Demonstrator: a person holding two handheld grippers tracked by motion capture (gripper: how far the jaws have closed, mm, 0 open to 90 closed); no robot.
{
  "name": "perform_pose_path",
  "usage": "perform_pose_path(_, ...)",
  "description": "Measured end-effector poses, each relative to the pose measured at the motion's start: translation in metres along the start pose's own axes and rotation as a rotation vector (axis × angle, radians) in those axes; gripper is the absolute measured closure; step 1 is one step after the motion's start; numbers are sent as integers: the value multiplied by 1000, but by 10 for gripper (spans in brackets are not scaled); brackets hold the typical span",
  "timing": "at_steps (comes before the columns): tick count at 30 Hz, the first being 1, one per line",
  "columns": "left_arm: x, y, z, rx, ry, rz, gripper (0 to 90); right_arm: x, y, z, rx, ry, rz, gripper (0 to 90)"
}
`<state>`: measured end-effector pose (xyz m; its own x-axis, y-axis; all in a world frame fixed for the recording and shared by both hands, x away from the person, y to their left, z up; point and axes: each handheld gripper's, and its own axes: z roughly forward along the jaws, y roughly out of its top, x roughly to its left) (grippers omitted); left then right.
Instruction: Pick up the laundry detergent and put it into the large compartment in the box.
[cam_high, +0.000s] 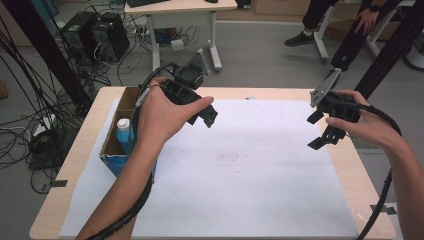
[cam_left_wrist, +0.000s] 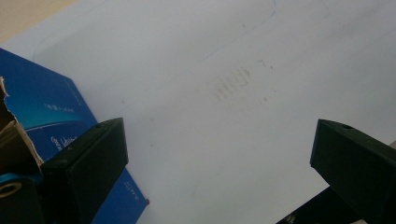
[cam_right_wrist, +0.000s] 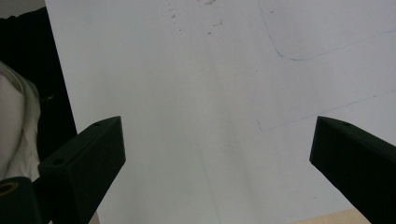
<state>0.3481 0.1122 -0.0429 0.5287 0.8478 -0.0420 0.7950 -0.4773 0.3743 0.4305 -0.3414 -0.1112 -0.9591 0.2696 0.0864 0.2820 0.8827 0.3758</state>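
A person's hands hold two black grippers above a white paper sheet (cam_high: 235, 170) on a wooden table. My left gripper (cam_high: 202, 117) hovers at the sheet's far left, just right of a blue cardboard box (cam_high: 117, 160). Its jaws stand wide apart with nothing between them, and the left gripper view looks down past them (cam_left_wrist: 219, 158) at bare paper and the box's blue side (cam_left_wrist: 42, 107). My right gripper (cam_high: 317, 130) hangs over the sheet's right edge, open and empty; the right gripper view (cam_right_wrist: 217, 158) looks down on paper with faint pen lines.
The open box holds a bottle with a white cap (cam_high: 123, 127). Beyond the table stand a white desk (cam_high: 182, 15), computer towers with tangled cables (cam_high: 95, 32), and a seated person's legs (cam_high: 320, 20). A black frame post (cam_high: 385, 55) rises at the right.
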Motion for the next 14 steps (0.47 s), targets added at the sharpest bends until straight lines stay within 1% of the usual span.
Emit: perform_pose_path(14, 3, 2, 2, -3, -8, 2, 44, -5, 3, 4, 3, 7, -4, 33)
